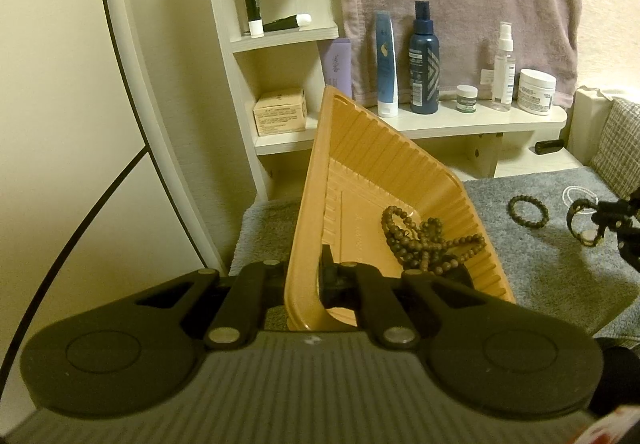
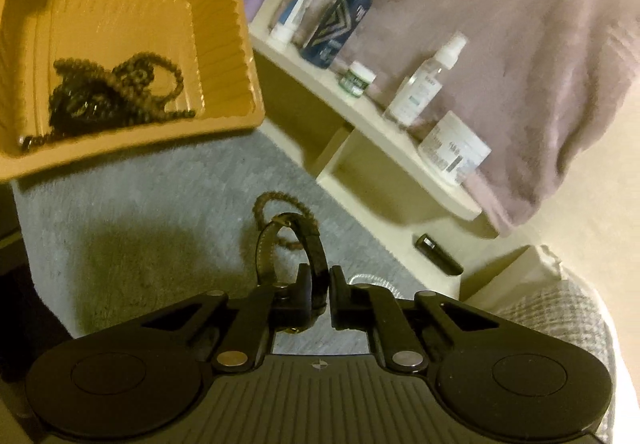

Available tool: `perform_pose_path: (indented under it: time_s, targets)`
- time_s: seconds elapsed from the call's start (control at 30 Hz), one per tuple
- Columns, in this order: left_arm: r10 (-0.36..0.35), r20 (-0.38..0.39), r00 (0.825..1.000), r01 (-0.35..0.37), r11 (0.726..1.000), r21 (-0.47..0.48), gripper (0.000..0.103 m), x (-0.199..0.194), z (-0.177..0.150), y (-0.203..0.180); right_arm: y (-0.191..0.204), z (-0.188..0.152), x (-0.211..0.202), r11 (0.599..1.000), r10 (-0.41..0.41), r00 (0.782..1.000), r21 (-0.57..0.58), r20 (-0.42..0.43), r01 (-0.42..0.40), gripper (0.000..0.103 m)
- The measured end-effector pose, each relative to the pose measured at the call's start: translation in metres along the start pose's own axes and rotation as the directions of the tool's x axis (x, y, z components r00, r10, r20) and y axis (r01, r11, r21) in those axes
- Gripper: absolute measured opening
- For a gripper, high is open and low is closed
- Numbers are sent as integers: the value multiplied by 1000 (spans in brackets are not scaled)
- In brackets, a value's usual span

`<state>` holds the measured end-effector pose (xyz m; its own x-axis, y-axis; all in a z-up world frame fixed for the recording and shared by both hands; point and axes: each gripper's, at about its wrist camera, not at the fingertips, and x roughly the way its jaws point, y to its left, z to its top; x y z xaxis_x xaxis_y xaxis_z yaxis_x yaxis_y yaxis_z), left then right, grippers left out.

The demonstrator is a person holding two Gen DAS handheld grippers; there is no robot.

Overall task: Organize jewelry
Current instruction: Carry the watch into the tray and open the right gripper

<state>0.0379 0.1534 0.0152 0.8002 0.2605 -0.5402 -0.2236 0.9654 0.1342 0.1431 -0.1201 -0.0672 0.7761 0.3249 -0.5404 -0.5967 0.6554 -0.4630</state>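
My left claw (image 1: 310,284) is clamped on the near wall of the tan tray (image 1: 360,147), which is tipped up off the grey towel (image 1: 560,276); a heap of brown beads (image 1: 420,240) lies inside, just past the fingers. My right claw (image 2: 318,298) pinches a dark leather strap (image 2: 310,240), lifted above the towel. Just beyond it lies a bead bracelet (image 2: 266,199). Farther off, bottles (image 2: 344,19) line the shelf (image 2: 360,111).

Tilted orange tray (image 1: 360,147) holds tangled brown beads (image 1: 420,240); beaded bracelet (image 1: 528,212) lies beside.
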Motion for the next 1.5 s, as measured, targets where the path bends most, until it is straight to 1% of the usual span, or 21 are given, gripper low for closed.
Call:
perform_pose_path:
  time_s: [0.27, 0.37, 0.47, 0.6, 0.7, 0.8, 0.9, 1.0, 1.13, 1.27, 1.3, 1.33, 1.37, 1.4, 1.43, 1.5]
  targets:
    - [0, 2, 1000, 0, 1000, 0, 6, -1, 0, -1, -4, 26, -12, 1000, 7, 998, 5, 61, -8, 8]
    - [-1, 1, 1000, 1, 1000, 0, 6, -1, 1, -1, -3, 39, -18, 999, 30, 995, 17, 91, -32, 8]
    - [-1, 1, 1000, 1, 1000, -1, 6, -1, 1, -2, -1, 56, -22, 995, 81, 989, 44, 125, -87, 8]
    - [-2, 2, 1000, 2, 1000, 0, 6, -2, 1, -2, 6, 81, -26, 975, 186, 968, 93, 170, -204, 8]
    - [-3, 2, 1000, 3, 1000, 0, 6, -1, 1, -2, 17, 97, -29, 943, 289, 939, 113, 188, -313, 8]
    - [-4, 2, 1000, 4, 1000, -3, 6, -1, 1, -2, 36, 106, -30, 912, 371, 909, 109, 188, -395, 8]
    - [-5, 2, 1000, 5, 1000, -3, 6, -1, 1, -1, 54, 111, -29, 891, 424, 889, 96, 172, -443, 8]
    - [-5, 2, 1000, 5, 1000, -4, 6, -1, 0, -1, 67, 111, -27, 875, 460, 874, 89, 155, -476, 8]
    - [-7, 2, 1000, 7, 1000, -8, 6, -2, 0, 0, 77, 110, -21, 855, 493, 859, 104, 135, -507, 8]
    - [-8, 2, 1000, 8, 1000, -10, 6, -2, -1, 0, 86, 109, -14, 848, 508, 854, 106, 113, -519, 8]
    - [-9, 2, 1000, 9, 1000, -11, 6, -1, -1, 1, 87, 108, -12, 843, 515, 850, 110, 110, -526, 11]
    - [-9, 2, 1000, 9, 1000, -11, 6, -1, -1, 1, 87, 107, -12, 842, 516, 850, 116, 110, -526, 20]
    - [-11, 1, 1000, 11, 1000, -13, 6, -1, -1, 1, 85, 106, -13, 843, 511, 851, 124, 124, -524, 26]
    - [-12, -1, 1000, 12, 1000, -14, 6, -1, -1, 2, 83, 105, -15, 842, 504, 852, 135, 143, -522, 37]
    - [-11, -1, 1000, 11, 1000, -14, 6, 0, -2, 2, 79, 104, -17, 843, 495, 854, 150, 159, -517, 40]
    - [-13, -2, 1000, 13, 1000, -17, 6, 0, -2, 3, 70, 102, -21, 841, 477, 858, 184, 189, -508, 40]
